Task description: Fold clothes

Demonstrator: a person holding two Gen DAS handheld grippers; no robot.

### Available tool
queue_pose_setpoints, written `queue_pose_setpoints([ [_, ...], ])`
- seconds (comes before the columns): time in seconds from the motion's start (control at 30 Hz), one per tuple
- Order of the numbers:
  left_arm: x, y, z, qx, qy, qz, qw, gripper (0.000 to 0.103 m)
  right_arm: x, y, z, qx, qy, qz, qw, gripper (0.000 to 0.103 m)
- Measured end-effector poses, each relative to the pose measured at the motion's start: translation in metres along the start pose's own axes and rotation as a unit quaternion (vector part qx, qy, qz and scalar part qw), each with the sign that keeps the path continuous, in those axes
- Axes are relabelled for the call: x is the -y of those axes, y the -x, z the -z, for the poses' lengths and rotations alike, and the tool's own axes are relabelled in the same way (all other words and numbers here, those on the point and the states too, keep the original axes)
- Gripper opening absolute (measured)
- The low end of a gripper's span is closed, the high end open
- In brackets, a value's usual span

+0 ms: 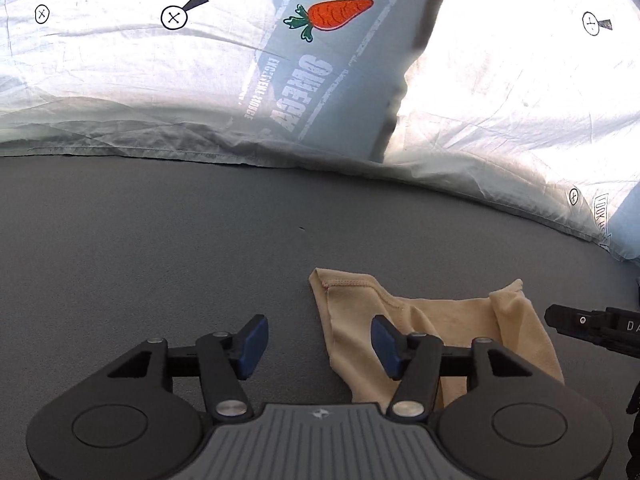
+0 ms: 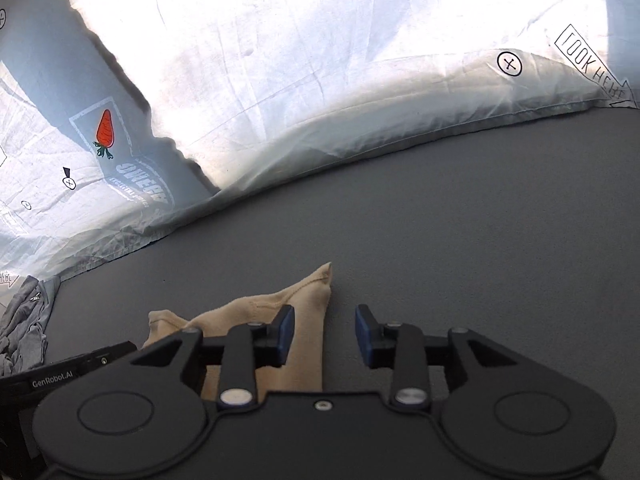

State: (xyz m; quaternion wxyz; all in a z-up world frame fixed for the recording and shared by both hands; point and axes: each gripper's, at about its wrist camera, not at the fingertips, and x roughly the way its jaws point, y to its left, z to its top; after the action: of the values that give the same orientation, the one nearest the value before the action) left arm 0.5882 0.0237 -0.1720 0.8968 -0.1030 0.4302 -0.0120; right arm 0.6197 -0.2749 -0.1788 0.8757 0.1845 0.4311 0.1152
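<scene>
Beige cloth [image 1: 440, 328] lies rumpled on the dark grey bed [image 1: 160, 240], just ahead of both tools and partly under them. Left gripper [image 1: 319, 346] is spread wide with nothing between its blue pads [image 1: 253, 346]; its right pad sits over the cloth's left part. Right gripper [image 2: 325, 336] is likewise spread and empty, its left pad over the cloth's right edge [image 2: 304, 320], whose stitched corner points away. The right gripper's black body pokes in at the left view's right edge. Farther back, white pillows [image 2: 320, 80] line the bed, with a grey pillow bearing an orange carrot [image 1: 336, 14] between them. A crumpled grey garment [image 2: 22, 328] lies at far left.
</scene>
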Motion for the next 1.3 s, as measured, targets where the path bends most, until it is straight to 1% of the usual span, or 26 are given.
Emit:
queue_pose_setpoints([
  [0.1,-0.001,0.035,0.022,-0.008,0.020,0.008,0.9997,0.069,0.009,0.038,0.035,-0.017,-0.041,-0.025,0.999,0.037],
  [0.2,-0.004,0.067,0.059,-0.031,0.047,0.027,0.9980,0.076,0.019,0.075,0.069,-0.033,-0.082,-0.049,0.995,0.040],
  [0.23,-0.004,0.077,0.074,-0.041,0.047,0.027,0.9977,0.077,0.022,0.088,0.081,-0.039,-0.095,-0.057,0.993,0.040],
  [0.3,-0.003,0.097,0.107,-0.059,0.036,0.023,0.9974,0.077,0.017,0.119,0.113,-0.051,-0.121,-0.070,0.989,0.042],
  [0.33,-0.003,0.107,0.125,-0.069,0.031,0.021,0.9970,0.077,0.021,0.130,0.127,-0.058,-0.133,-0.076,0.987,0.045],
  [0.37,-0.004,0.115,0.141,-0.077,0.032,0.022,0.9963,0.077,0.025,0.140,0.141,-0.065,-0.142,-0.081,0.984,0.046],
  [0.43,-0.009,0.131,0.172,-0.093,0.043,0.034,0.9941,0.077,0.031,0.158,0.167,-0.077,-0.154,-0.093,0.981,0.047],
  [0.53,-0.015,0.149,0.211,-0.115,0.069,0.065,0.9889,0.077,0.041,0.178,0.201,-0.090,-0.172,-0.105,0.975,0.048],
  [0.6,-0.018,0.157,0.229,-0.119,0.085,0.082,0.9859,0.077,0.052,0.187,0.219,-0.094,-0.205,-0.120,0.967,0.048],
  [0.67,-0.019,0.164,0.239,-0.113,0.096,0.095,0.9843,0.077,0.064,0.193,0.232,-0.092,-0.247,-0.147,0.953,0.048],
  [0.73,-0.021,0.169,0.246,-0.115,0.113,0.115,0.9801,0.075,0.076,0.198,0.246,-0.089,-0.288,-0.172,0.938,0.049],
  [0.83,-0.022,0.176,0.261,-0.116,0.132,0.141,0.9741,0.075,0.091,0.204,0.269,-0.082,-0.342,-0.210,0.912,0.047],
  [0.93,-0.022,0.179,0.273,-0.124,0.151,0.169,0.9660,0.075,0.093,0.209,0.281,-0.084,-0.348,-0.218,0.908,0.046],
  [0.97,-0.022,0.179,0.276,-0.130,0.156,0.181,0.9624,0.075,0.091,0.210,0.282,-0.086,-0.342,-0.218,0.910,0.046],
  [1.03,-0.022,0.179,0.283,-0.141,0.163,0.199,0.9560,0.075,0.085,0.211,0.283,-0.094,-0.320,-0.213,0.919,0.045],
  [1.07,-0.022,0.179,0.286,-0.143,0.164,0.203,0.9546,0.075,0.081,0.211,0.281,-0.095,-0.304,-0.203,0.926,0.044],
  [1.1,-0.021,0.181,0.288,-0.145,0.162,0.207,0.9539,0.075,0.077,0.211,0.279,-0.096,-0.289,-0.194,0.933,0.042],
  [1.13,-0.020,0.183,0.290,-0.146,0.161,0.208,0.9539,0.074,0.072,0.211,0.278,-0.097,-0.272,-0.184,0.940,0.033],
  [1.17,-0.019,0.184,0.292,-0.147,0.156,0.205,0.9550,0.072,0.065,0.213,0.274,-0.093,-0.239,-0.168,0.952,0.028],
  [1.2,-0.017,0.186,0.293,-0.147,0.145,0.198,0.9581,0.065,0.058,0.214,0.271,-0.089,-0.205,-0.151,0.963,0.023],
  [1.23,-0.015,0.188,0.294,-0.147,0.135,0.191,0.9611,0.059,0.050,0.215,0.268,-0.086,-0.172,-0.135,0.972,0.022],
  [1.27,-0.012,0.189,0.295,-0.144,0.125,0.185,0.9641,0.058,0.045,0.216,0.266,-0.084,-0.150,-0.126,0.977,0.023],
  [1.3,-0.009,0.189,0.295,-0.142,0.113,0.177,0.9673,0.054,0.039,0.216,0.264,-0.083,-0.128,-0.116,0.981,0.024],
])
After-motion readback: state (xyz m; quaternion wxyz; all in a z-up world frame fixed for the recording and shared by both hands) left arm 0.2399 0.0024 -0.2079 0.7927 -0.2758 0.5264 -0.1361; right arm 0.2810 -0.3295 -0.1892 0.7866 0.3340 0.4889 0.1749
